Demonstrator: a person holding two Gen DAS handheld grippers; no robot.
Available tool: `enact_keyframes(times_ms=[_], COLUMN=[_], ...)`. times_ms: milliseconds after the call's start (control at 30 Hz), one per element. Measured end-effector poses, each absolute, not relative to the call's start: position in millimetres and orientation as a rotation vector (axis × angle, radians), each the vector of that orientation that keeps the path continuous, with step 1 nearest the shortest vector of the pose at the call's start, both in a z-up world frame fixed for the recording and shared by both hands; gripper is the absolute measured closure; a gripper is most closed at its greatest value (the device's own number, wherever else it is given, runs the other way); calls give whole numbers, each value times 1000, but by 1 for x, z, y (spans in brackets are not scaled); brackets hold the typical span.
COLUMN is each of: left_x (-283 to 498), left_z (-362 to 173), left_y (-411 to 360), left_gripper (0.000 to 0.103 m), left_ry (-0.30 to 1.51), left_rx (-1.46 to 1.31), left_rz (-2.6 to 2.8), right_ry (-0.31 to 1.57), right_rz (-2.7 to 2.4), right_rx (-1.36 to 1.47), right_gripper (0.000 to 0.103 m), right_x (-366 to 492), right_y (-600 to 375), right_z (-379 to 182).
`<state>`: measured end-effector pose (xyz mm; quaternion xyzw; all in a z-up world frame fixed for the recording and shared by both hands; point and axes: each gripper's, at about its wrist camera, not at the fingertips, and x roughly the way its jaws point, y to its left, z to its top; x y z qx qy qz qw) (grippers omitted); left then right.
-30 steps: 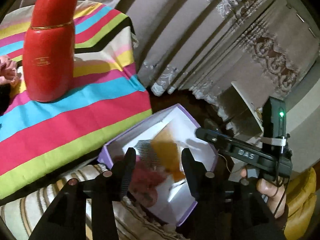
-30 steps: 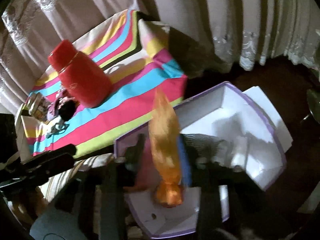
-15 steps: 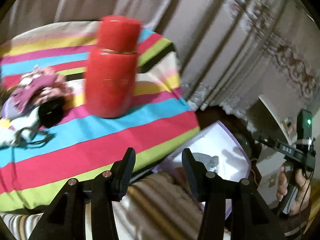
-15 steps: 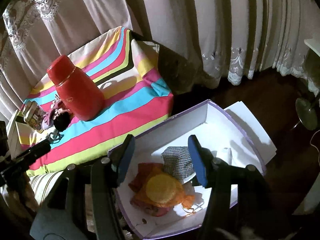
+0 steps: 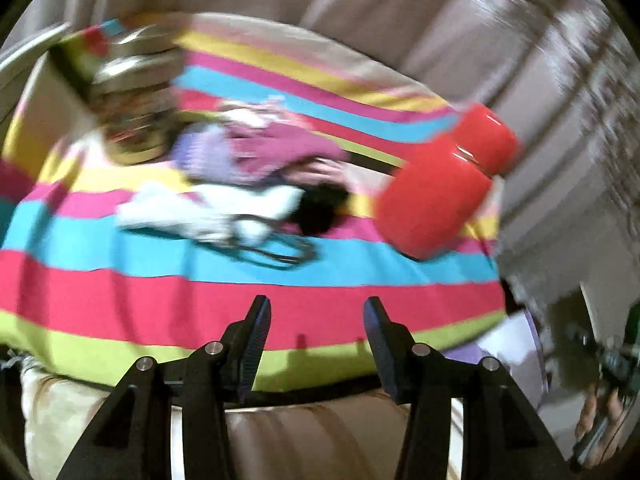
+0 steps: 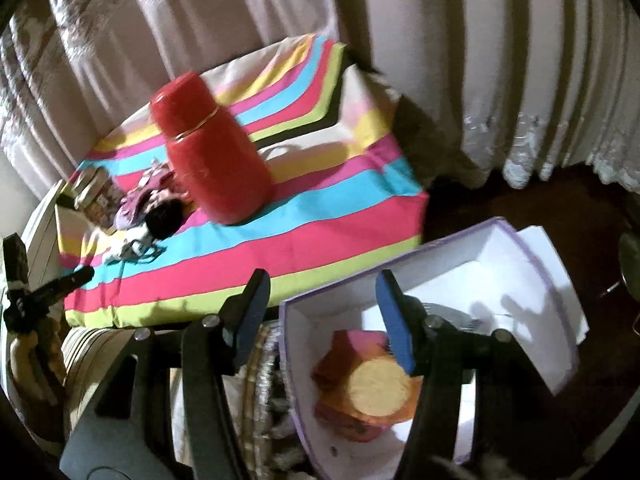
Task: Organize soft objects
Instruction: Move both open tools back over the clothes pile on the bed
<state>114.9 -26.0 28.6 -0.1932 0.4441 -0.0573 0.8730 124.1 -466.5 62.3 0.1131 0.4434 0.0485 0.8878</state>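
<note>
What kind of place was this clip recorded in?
Most likely a room in a home, perhaps a living room or bedroom. Long pleated curtains with lace hems hang to a dark floor, a small table wears a bright striped cloth, and a red flask stands on it.

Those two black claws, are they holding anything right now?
No. The left claw and right claw both stand open with nothing between their fingers.

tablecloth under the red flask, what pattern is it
The tablecloth has bold stripes of pink, blue, lime green, yellow and cream; the right wrist view shows it best.
</note>
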Motion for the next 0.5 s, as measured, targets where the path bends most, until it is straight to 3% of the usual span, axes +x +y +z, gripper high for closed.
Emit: enact_keyframes(times_ms=[233, 500], left_x=[132, 175], left_z=[14, -42], left_y=[40, 81], left_gripper=[53, 53], left_ry=[952, 1041], left_rx=[-602, -894], left_rz=[10, 123], right_ry=[956, 943], right_rz=[216, 310], right_rx=[162, 78], right_gripper=[44, 41], right_x=[152, 184], right_y=[-406, -344], right_z=[57, 64])
